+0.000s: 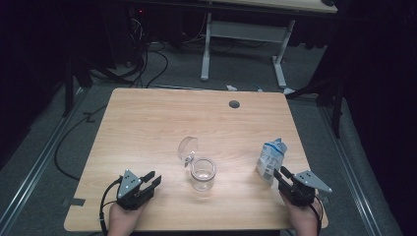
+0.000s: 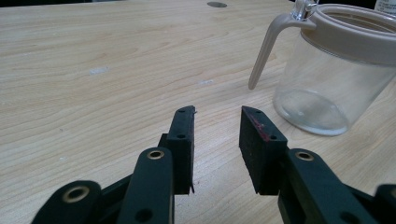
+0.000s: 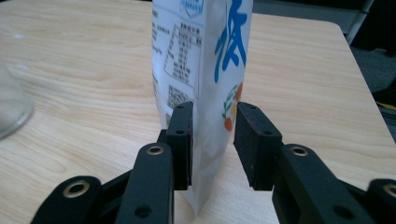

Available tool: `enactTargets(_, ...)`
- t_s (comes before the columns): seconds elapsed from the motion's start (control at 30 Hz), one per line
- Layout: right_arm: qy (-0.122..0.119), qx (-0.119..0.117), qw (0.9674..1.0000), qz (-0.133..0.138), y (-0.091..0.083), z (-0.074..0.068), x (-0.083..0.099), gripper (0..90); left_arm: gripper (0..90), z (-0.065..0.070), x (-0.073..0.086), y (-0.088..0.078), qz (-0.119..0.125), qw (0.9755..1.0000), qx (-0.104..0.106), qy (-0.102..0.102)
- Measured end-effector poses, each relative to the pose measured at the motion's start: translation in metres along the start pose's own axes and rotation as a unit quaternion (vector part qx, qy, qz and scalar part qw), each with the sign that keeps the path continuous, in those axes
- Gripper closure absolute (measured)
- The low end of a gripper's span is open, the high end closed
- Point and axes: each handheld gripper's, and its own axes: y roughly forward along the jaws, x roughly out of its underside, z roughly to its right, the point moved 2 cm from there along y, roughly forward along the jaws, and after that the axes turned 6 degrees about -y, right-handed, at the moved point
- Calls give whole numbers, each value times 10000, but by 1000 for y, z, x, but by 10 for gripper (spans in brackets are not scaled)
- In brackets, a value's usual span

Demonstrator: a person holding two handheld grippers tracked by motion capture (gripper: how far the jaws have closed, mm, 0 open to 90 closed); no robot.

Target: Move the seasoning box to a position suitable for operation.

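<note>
With the right claw astride the upright white printed carton beside the clear glass jar, unclamped, we should clench squarely, while the left claw stays empty.

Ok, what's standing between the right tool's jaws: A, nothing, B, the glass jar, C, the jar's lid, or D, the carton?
D: in the right gripper view the carton stands upright between the right tool's jaws, one corner edge towards the camera, while the jar sits apart at the table's middle.
</note>
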Motion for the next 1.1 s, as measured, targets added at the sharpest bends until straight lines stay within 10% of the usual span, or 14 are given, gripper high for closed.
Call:
enactTargets(0.5,-32,-131,9998,159,12,-7,-10,577,648,-3,4,-5,1,10000,-62,-40)
enactTargets(1.1,-75,-77,9998,182,12,-7,-11,829,644,-3,4,-6,10,9999,-104,-17)
